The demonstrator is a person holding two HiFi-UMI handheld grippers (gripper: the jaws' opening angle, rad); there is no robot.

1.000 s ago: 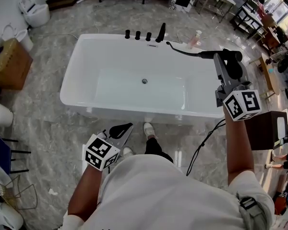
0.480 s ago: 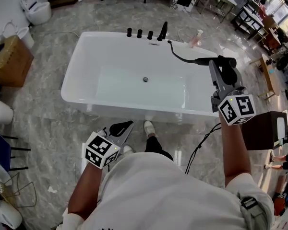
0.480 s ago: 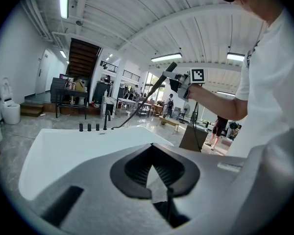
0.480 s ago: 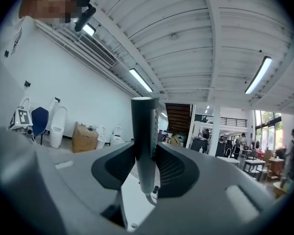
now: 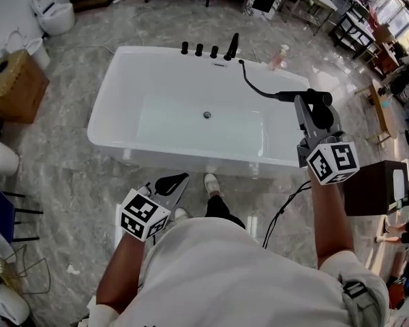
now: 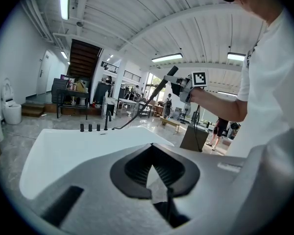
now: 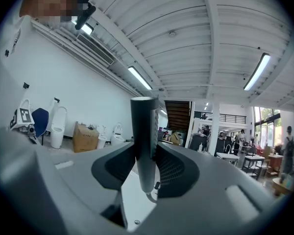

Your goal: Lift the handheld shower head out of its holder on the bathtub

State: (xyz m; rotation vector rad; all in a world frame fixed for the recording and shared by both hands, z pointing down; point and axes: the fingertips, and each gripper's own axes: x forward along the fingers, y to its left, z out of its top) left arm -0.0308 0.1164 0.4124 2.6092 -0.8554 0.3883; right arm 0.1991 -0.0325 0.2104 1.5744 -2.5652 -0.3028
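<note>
The right tool [image 5: 308, 106] has sunk a little since the earlier frame. It is clamped on the black shower head [image 5: 322, 98], held in the air over the bathtub's [image 5: 123, 73] right end, with its hose [image 5: 253, 84] trailing back towards the taps [image 5: 208, 50]. The left tool [image 5: 172, 182] is closed and empty, low by the tub's near side.

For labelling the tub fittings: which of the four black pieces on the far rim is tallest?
The rightmost fitting, tall and slanted; the three knobs beside it are short.
</note>
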